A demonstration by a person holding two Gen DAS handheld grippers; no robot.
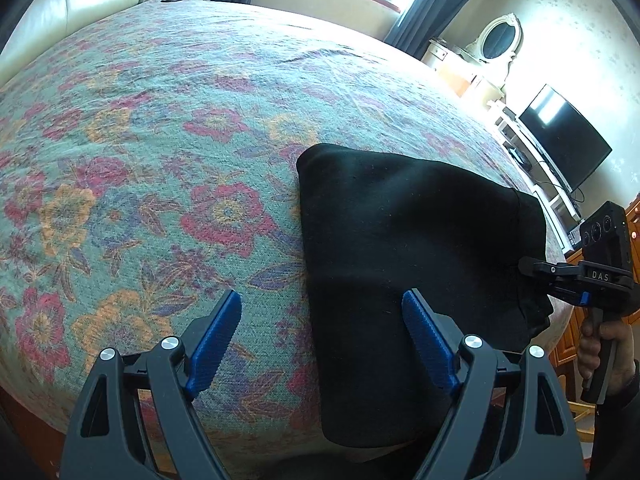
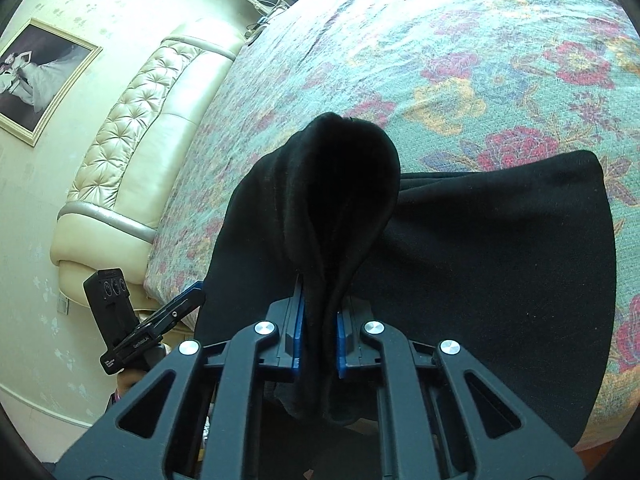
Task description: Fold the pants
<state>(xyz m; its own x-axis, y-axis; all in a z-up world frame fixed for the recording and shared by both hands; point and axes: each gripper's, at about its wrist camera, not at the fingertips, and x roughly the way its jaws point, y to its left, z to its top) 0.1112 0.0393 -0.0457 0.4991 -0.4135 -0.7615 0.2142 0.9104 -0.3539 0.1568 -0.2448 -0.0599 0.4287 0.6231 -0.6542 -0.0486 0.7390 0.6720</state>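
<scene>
The black pants lie partly folded near the bed's front edge. The right gripper has its fingers clamped on a bunched edge, lifted, likely to carry it over. The left gripper hovers wide open over the pants' other edge, holding nothing. Beyond the pants the bedspread offers ample room.
</scene>
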